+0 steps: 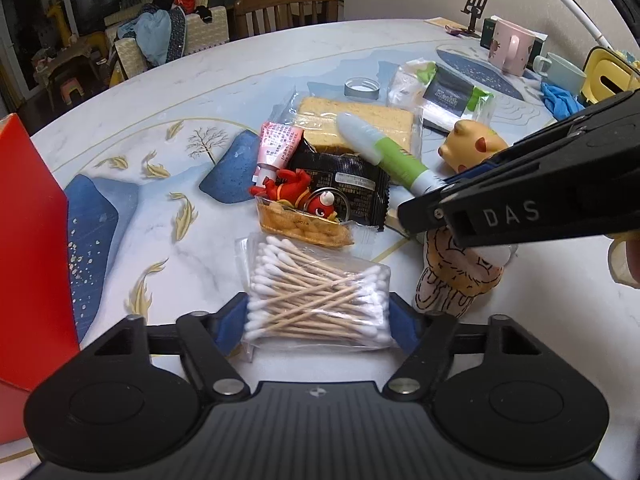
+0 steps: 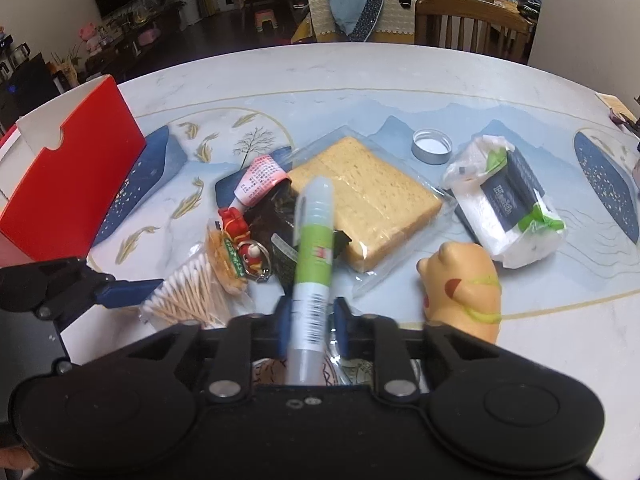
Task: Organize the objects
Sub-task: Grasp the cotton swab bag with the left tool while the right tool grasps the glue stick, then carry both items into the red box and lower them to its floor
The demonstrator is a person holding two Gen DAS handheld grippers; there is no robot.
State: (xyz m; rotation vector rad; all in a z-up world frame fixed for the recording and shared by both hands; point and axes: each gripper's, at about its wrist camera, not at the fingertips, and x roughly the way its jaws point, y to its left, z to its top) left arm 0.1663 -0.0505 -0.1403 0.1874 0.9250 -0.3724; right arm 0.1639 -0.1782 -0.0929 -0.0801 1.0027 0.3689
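Two grippers at a cluttered table, one around a bag of cotton swabs, one pinching a pen.

At the left edge stands a red box (image 1: 32,248). At lower centre of the left wrist view the left gripper (image 1: 318,316) has its blue pads against both ends of the cotton swab bag (image 1: 318,296), which lies on the table (image 1: 200,92). Above the bag sits a red keychain figure (image 1: 288,188), then wrapped bread (image 1: 356,124). At the right the right gripper (image 2: 310,322), jaws pressed together, pinches the green-and-white pen (image 2: 314,248), tilted above the pile. A yellow pig toy (image 2: 464,288) sits right of it.
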